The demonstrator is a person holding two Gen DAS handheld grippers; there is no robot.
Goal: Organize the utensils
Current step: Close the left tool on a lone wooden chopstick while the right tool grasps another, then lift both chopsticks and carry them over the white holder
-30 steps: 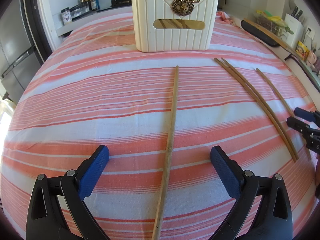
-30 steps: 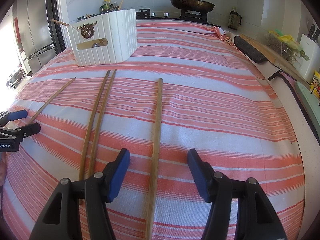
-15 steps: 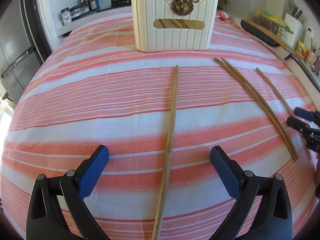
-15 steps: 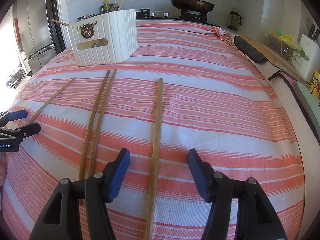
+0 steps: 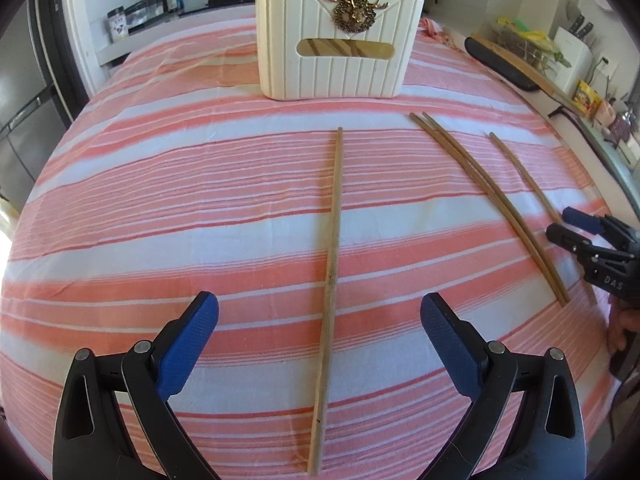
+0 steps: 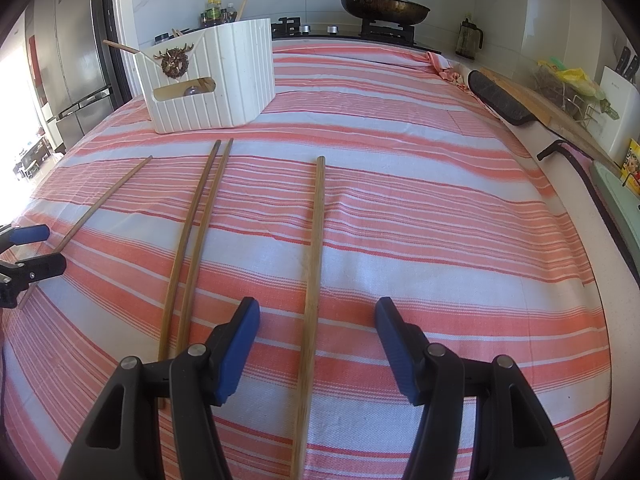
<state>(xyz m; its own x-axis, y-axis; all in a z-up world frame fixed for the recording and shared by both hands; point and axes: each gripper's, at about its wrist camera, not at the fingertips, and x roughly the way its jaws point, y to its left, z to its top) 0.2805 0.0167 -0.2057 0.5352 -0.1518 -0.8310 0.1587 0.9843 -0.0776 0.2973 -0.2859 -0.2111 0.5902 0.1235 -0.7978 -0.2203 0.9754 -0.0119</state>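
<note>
Two handheld grippers hover over a table (image 6: 460, 216) draped in a coral-and-white striped cloth, each angled downward. The left gripper (image 5: 320, 332) is spread wide, its blue pads well clear on either side of a single long wooden chopstick (image 5: 334, 236) lying near the table's left side. The right gripper (image 6: 318, 330) is also released, its blue pads straddling another chopstick (image 6: 314, 280) without touching it. Between these two lies a pair of chopsticks (image 6: 190, 248), side by side and almost touching. All four point toward the far edge, where a white utensil holder (image 6: 212, 80) stands, already containing a few wooden sticks.

Likely risks: the chopsticks are thin, smooth and round, lying flat on soft fabric, so pads closing too high could pass over a stick, and closing too low could pinch the cloth and drag it, shifting the other sticks. A grasp near one end could let the long stick swing down and slip out. The holder looks light, so a stick jabbed against its rim might tip or push it.

The holder is ribbed, cream-coloured, probably plastic, with a slot handle and a brass-toned deer-head ornament. The cloth is woven, slightly wrinkled. The gripper pads are textured blue rubber on black frames.
</note>
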